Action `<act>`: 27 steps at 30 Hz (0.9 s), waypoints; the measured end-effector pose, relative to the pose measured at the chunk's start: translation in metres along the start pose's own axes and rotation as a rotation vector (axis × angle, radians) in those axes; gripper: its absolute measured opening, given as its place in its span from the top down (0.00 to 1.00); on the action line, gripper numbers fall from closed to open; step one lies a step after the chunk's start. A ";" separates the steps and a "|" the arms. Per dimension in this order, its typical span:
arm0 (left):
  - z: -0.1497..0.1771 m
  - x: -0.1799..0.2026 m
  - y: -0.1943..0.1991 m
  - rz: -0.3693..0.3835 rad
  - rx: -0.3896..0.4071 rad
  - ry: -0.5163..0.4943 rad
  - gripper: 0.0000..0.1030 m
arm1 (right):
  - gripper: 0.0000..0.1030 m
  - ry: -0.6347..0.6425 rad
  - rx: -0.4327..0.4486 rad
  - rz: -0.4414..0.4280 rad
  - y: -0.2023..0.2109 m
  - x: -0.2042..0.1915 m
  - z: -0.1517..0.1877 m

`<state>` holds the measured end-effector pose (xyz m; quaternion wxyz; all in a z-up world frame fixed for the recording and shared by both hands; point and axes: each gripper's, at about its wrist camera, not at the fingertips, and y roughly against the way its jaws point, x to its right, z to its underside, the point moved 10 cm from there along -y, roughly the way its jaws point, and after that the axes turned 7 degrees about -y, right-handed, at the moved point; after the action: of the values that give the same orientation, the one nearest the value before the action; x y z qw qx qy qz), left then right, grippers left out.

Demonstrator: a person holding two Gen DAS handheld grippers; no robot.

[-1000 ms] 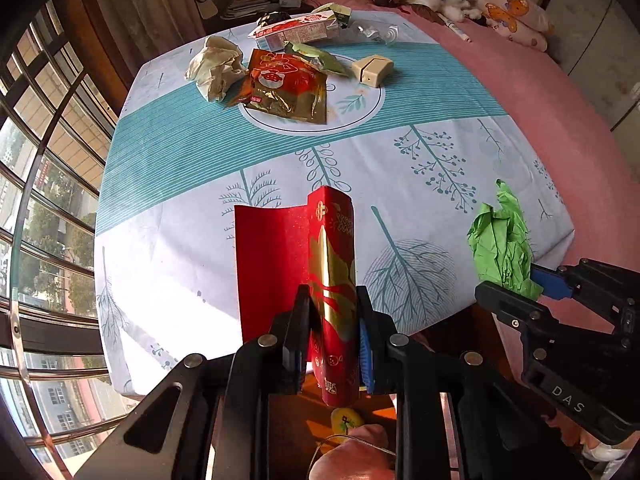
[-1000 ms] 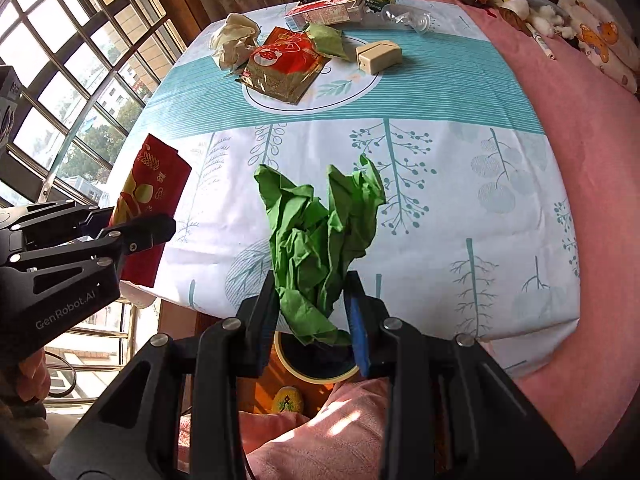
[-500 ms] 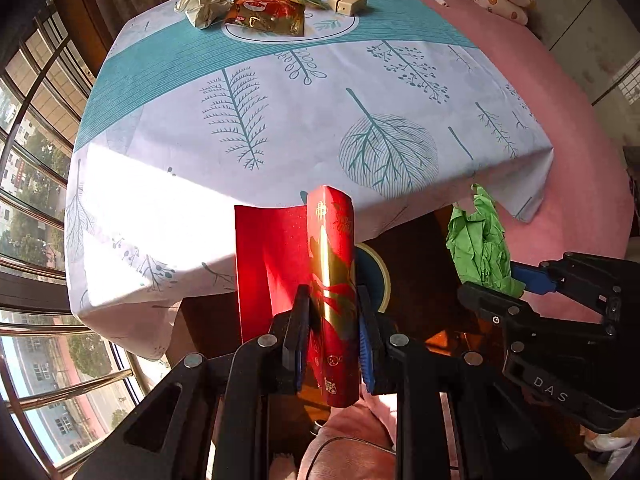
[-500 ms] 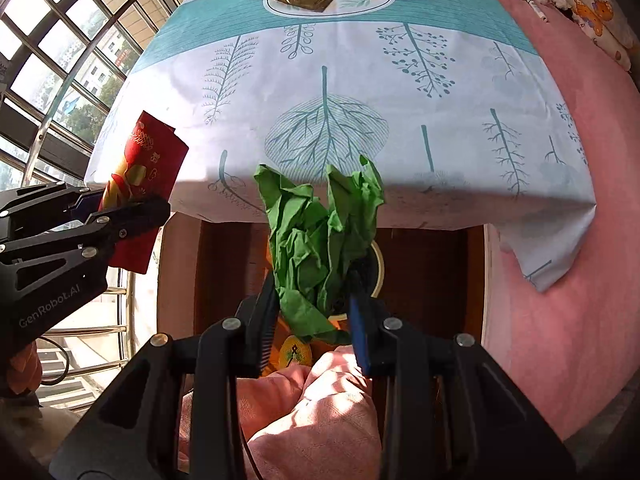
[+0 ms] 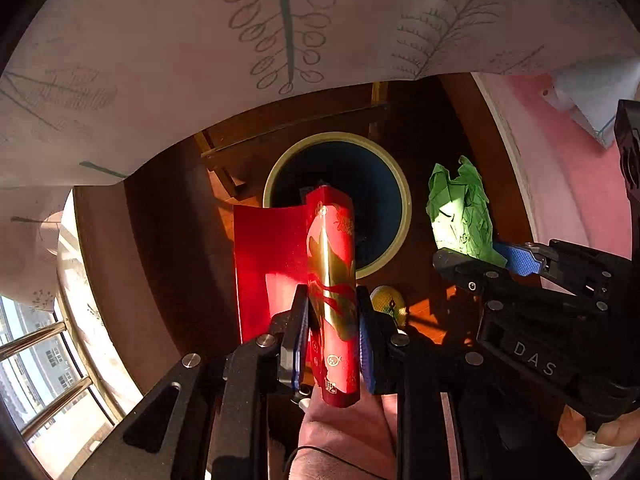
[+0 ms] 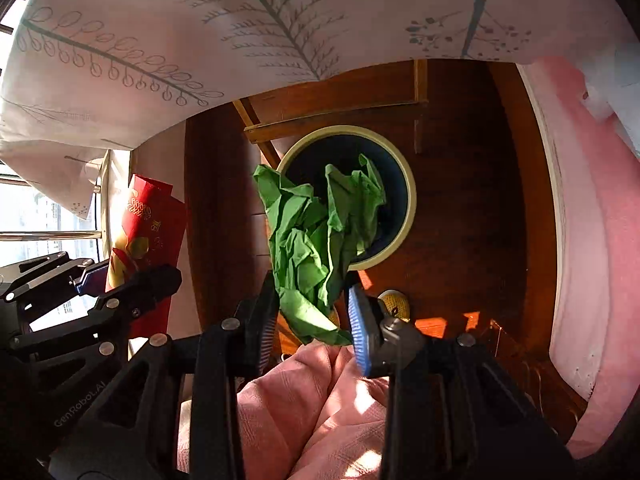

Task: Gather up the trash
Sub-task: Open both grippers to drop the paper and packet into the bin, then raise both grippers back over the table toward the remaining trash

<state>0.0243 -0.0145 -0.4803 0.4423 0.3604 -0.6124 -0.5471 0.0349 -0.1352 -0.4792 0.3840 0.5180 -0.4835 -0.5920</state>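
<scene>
Bin (image 5: 337,204) first, since I am placing everything against it. Through the left wrist camera I am watching the left gripper (image 5: 333,336) clamping a red-and-gold packet (image 5: 332,280), its top edge overlapping the bin's near rim; the open red flap (image 5: 272,264) is hanging outside the rim, over the wooden floor (image 5: 404,128). If I let go here, I am judging that the flap could catch the rim and tip the packet out.

Through the right wrist camera I am seeing the right gripper (image 6: 310,316) squeezing crumpled green paper (image 6: 316,240), half across the bin's (image 6: 406,184) left rim — light stuff that could drift and land beside the bin. The drooping tablecloth (image 6: 160,40) is hanging just beyond the bin, and the two grippers are working close together — they could bump.
</scene>
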 end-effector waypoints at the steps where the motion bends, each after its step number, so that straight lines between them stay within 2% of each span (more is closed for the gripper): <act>1: 0.000 -0.004 -0.017 0.006 -0.003 0.019 0.80 | 0.72 -0.002 0.000 -0.002 -0.017 0.003 -0.001; 8: -0.011 -0.016 -0.103 0.019 0.032 0.021 0.79 | 0.70 -0.031 -0.015 0.012 -0.118 0.040 -0.016; 11: -0.026 -0.014 -0.124 0.017 0.061 0.018 0.73 | 0.68 -0.039 -0.017 -0.002 -0.144 0.051 -0.020; 12: -0.034 -0.012 -0.129 0.012 0.067 0.016 0.69 | 0.66 -0.039 -0.019 -0.008 -0.150 0.055 -0.018; 14: -0.036 -0.013 -0.136 -0.004 0.067 0.020 0.42 | 0.52 -0.040 -0.023 0.005 -0.160 0.062 -0.017; 15: -0.037 -0.015 -0.140 -0.021 0.060 0.023 0.36 | 0.43 -0.040 -0.017 0.019 -0.163 0.065 -0.018; 16: -0.051 -0.014 -0.145 -0.038 0.050 0.028 0.23 | 0.41 -0.042 -0.009 0.028 -0.164 0.069 -0.020; 17: -0.049 -0.017 -0.147 -0.051 0.047 0.037 0.17 | 0.41 -0.046 -0.003 0.032 -0.163 0.072 -0.020; 23: -0.056 -0.038 -0.134 -0.112 0.070 0.067 0.16 | 0.38 -0.057 0.009 0.047 -0.157 0.083 -0.027; 27: -0.056 -0.034 -0.117 -0.133 0.093 0.078 0.16 | 0.38 -0.060 0.023 0.053 -0.143 0.080 -0.034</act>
<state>0.0837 -0.0189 -0.6006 0.4114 0.4417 -0.5939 -0.5319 0.0621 -0.1834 -0.6365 0.3790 0.4913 -0.5151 -0.5912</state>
